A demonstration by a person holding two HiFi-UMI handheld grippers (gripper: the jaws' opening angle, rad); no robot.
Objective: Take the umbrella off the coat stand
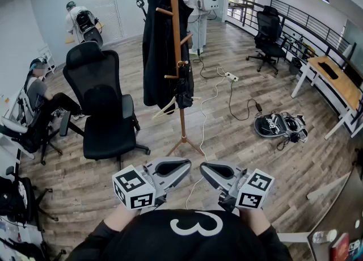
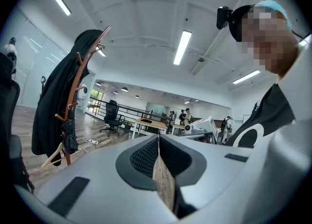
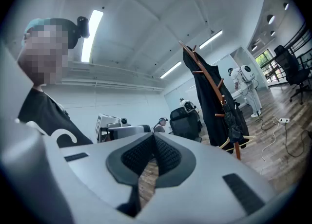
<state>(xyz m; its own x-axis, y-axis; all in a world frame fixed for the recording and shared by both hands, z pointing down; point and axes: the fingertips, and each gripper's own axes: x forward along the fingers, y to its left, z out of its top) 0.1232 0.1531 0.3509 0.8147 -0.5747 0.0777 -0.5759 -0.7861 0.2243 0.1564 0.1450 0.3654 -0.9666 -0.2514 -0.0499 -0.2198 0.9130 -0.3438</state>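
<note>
While short of the coat stand point(image 1: 176, 27), left claw point(image 1: 188, 165) and right claw point(image 1: 202, 168) each closed (both empty).

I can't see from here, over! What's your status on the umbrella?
Left gripper and right gripper shut, empty. Umbrella hangs folded on coat stand, untouched. White cable across floor ahead; office chair left of stand.

Right gripper point(image 3: 152, 139) jaws together, empty; coat stand point(image 3: 218, 93) with dark coat point(image 3: 208, 113), umbrella point(image 3: 232, 123) well apart, right.
</note>
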